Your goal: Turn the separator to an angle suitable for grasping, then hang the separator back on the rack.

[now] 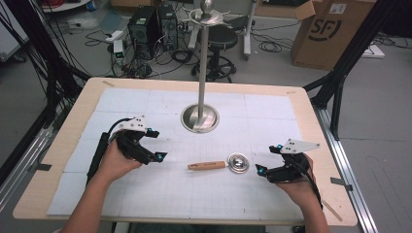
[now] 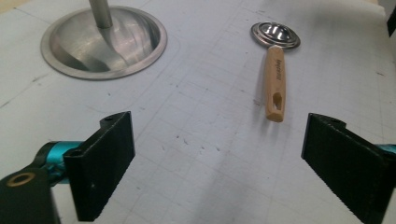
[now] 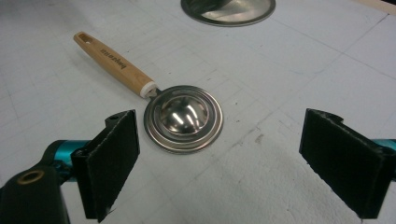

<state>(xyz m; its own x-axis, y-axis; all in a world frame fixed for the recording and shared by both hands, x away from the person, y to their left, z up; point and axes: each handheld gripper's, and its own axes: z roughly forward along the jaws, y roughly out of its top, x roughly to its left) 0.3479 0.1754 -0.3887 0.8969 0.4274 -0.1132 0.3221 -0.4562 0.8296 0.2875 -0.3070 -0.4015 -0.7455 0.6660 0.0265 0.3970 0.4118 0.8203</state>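
Both grippers, left gripper [image 1: 149,144] and right gripper [image 1: 270,158], sit released, holding nothing. Spoon [image 1: 221,164] lies between them, wooden handle [image 1: 206,165] toward 9 o'clock. I'd pinch mid-handle squarely.

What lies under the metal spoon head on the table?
The spoon head lies dome-up on the white gridded mat; whatever sits beneath the dome is covered, so unknown.

Beyond the far edge of our table [image 1: 63,141] we see a black stool [image 1: 219,46] on the floor, two dark computer towers [image 1: 153,26] to its left among loose cables [image 1: 97,36], and a cardboard box [image 1: 330,31] at far right.
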